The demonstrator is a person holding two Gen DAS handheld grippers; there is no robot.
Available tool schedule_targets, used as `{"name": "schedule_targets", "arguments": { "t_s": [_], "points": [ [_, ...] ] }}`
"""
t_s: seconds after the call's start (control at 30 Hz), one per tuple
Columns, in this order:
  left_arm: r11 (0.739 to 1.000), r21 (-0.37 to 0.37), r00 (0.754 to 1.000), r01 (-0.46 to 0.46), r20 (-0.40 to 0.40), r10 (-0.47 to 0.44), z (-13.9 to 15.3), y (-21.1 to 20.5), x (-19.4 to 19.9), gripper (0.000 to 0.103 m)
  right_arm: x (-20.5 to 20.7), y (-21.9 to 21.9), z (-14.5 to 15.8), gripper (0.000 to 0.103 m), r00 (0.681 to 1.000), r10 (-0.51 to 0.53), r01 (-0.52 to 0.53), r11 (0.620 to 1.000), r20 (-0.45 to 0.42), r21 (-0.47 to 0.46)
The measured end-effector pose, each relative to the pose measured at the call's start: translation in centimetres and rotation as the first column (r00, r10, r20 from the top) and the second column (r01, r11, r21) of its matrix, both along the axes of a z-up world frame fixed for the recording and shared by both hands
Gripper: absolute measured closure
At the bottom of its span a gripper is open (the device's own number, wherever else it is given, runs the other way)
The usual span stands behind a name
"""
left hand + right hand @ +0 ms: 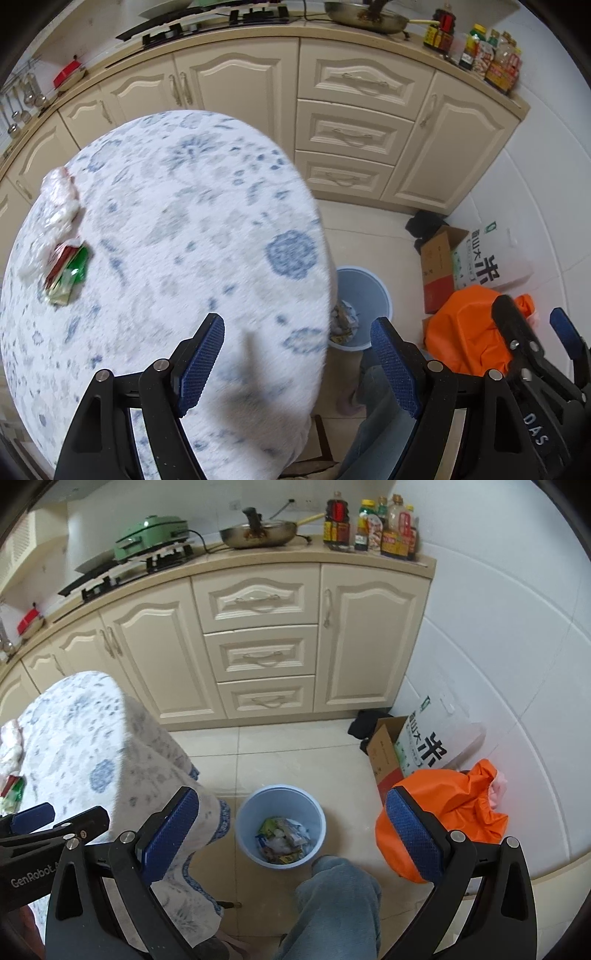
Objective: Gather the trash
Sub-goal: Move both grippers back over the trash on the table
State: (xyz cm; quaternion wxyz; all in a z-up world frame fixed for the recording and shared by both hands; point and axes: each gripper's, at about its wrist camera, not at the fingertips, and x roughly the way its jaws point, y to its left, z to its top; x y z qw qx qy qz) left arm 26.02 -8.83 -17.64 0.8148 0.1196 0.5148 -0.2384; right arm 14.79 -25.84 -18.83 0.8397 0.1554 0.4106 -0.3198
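Left gripper [297, 363] and right gripper [291, 836], both with textured blue pads, jaws apart and empty. Crumpled clear plastic [59, 210] and a glossy red-green wrapper [68, 271] lie at the far left of the round, floral-clothed table [184, 221]. The round blue plastic bin [245, 812], holding wrappers, stands on the tiled floor just right of the table.
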Motion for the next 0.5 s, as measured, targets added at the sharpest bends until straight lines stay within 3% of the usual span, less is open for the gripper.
{"name": "schedule_targets", "arguments": {
  "t_s": [0.23,0.33,0.5],
  "points": [
    [0.999,-0.011,0.999,-0.042,0.000,0.042,0.3,4.6,-0.9,0.025,-0.2,4.1,1.9,0.000,0.991,0.078,-0.070,0.995,0.113,-0.076],
    [0.998,-0.012,0.998,-0.065,0.008,0.065,0.6,6.8,-1.0,0.025,-0.1,5.7,2.5,0.000,0.975,0.124,-0.116,0.992,0.183,-0.056],
    [0.993,-0.026,0.993,-0.113,0.022,0.113,1.3,11.2,-1.0,0.025,1.2,8.5,2.8,0.000,0.964,0.169,-0.165,0.986,0.203,-0.037]
  ]
}}
